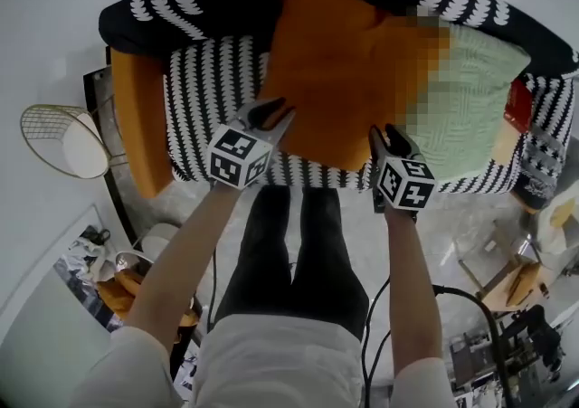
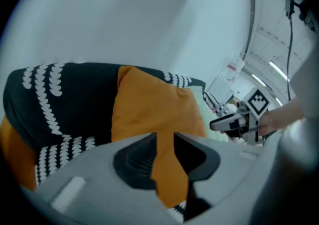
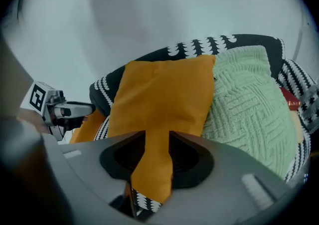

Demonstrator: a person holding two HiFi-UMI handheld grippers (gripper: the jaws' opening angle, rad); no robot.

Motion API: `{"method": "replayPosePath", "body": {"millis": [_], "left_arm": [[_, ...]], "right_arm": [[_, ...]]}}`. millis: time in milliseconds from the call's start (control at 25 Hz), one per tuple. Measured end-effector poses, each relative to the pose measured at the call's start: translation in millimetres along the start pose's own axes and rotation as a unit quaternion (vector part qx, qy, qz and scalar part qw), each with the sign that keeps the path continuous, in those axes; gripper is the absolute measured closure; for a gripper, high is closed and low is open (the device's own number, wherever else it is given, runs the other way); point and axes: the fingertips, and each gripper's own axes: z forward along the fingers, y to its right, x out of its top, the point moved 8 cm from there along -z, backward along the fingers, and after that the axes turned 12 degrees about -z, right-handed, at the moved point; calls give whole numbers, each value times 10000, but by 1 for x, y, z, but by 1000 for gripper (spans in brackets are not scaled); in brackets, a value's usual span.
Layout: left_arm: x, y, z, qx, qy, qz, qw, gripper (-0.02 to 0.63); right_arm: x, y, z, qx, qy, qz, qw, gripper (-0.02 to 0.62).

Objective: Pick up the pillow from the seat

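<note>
An orange pillow (image 1: 335,71) leans upright against the back of a black-and-white patterned seat (image 1: 204,94). My left gripper (image 1: 274,110) is at the pillow's lower left edge. In the left gripper view its jaws (image 2: 165,141) stand a little apart, and orange fabric (image 2: 149,104) shows in the gap without being pinched. My right gripper (image 1: 386,133) is at the pillow's lower right corner. Its jaws (image 3: 157,136) are likewise parted, with the orange pillow (image 3: 164,94) showing between them. Each gripper sees the other across the pillow.
A pale green textured pillow (image 1: 470,108) lies right of the orange one, touching it. An orange cushion (image 1: 140,117) rests on the seat's left end, and a gold wire basket (image 1: 63,139) stands beside it. Something red (image 1: 518,106) sits at the seat's right end. Clutter covers the floor on both sides.
</note>
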Motion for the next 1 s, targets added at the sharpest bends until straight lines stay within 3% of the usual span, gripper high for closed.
{"method": "replayPosePath", "body": {"millis": [280, 400, 640, 840, 1000], "left_arm": [[-9, -32, 38, 509, 7, -189, 9985, 425], [-11, -49, 43, 541, 21, -194, 9983, 395], [-29, -80, 61, 373, -218, -290, 9986, 254], [-36, -80, 86, 467, -327, -95, 9983, 263], [-39, -85, 97, 574, -344, -71, 9977, 311]], "right_arm": [[-17, 35, 19, -358, -25, 209, 9991, 351], [-20, 35, 30, -399, -22, 212, 9990, 314], [-24, 16, 61, -601, 118, 36, 9981, 227], [-33, 16, 75, -870, 6, -325, 9957, 204], [-31, 22, 96, -915, -308, -558, 9938, 258]]}}
